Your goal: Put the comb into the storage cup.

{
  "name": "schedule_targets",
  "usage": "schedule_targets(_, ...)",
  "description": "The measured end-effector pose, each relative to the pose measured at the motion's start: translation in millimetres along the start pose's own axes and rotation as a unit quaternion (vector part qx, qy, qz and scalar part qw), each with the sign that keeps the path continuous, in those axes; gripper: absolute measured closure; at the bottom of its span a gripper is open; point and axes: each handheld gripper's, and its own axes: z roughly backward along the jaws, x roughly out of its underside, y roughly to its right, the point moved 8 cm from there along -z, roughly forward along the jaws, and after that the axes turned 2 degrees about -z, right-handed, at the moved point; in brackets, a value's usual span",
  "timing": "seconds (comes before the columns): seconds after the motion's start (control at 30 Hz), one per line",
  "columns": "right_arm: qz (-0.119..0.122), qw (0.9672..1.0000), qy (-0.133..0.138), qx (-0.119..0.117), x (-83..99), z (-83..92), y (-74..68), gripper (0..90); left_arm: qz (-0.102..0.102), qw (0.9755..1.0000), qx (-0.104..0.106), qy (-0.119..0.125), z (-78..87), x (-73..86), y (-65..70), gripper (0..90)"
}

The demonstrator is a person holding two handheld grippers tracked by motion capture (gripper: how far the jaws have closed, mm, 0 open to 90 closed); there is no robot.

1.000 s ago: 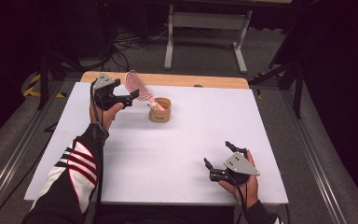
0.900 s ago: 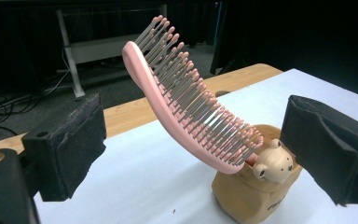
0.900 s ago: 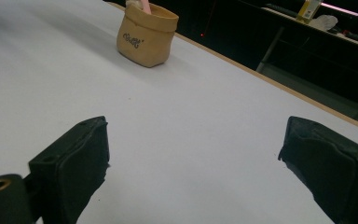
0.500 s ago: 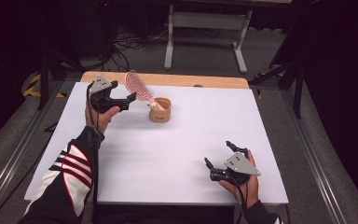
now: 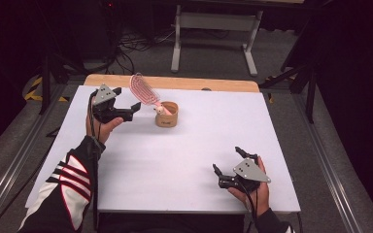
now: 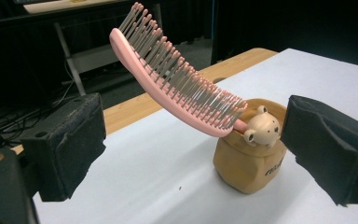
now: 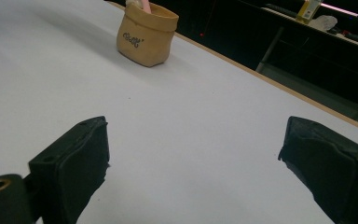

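A pink hairbrush (image 5: 143, 89) stands handle-down in a small tan pouch-like cup (image 5: 167, 115) at the back middle of the white table (image 5: 175, 160), leaning up and to the left. A small bear head (image 6: 262, 128) sits at the brush handle by the cup's rim. My left gripper (image 5: 126, 99) is open just left of the brush and touches nothing. In the left gripper view the brush (image 6: 177, 88) and cup (image 6: 249, 163) lie ahead between the wide-apart pads (image 6: 70, 144). My right gripper (image 5: 227, 161) rests open near the front right, with nothing in it, and the cup (image 7: 147, 39) is far ahead of it.
A strip of wooden tabletop (image 5: 175, 82) shows past the white sheet's far edge. Behind the table are a metal frame stand (image 5: 213, 29) and cables on the floor. Bare white surface lies between the two grippers.
My left gripper has drifted slightly toward the person, staying open beside the brush. The brush, the cup and my right gripper have hardly moved.
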Motion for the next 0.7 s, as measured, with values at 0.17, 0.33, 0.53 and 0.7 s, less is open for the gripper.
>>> schedule_targets(0.17,0.000,1.0000,0.000,0.000,0.0,-0.1,0.0,8.4,-0.015,0.9999,0.004,-0.004,4.2,2.9,6.7,7.4)
schedule_targets(0.33,0.001,1.0000,0.000,0.001,0.0,-0.2,-0.1,8.4,-0.020,0.9998,0.006,-0.001,6.4,5.1,10.1,7.4)
schedule_targets(0.53,0.000,1.0000,0.001,0.000,-0.4,0.2,-0.2,8.4,-0.024,0.9997,0.005,0.002,10.0,9.0,12.9,7.4)
schedule_targets(0.7,-0.002,1.0000,0.003,0.003,-0.9,0.8,1.9,8.4,-0.036,0.9993,0.009,0.006,15.6,10.7,22.1,7.3)
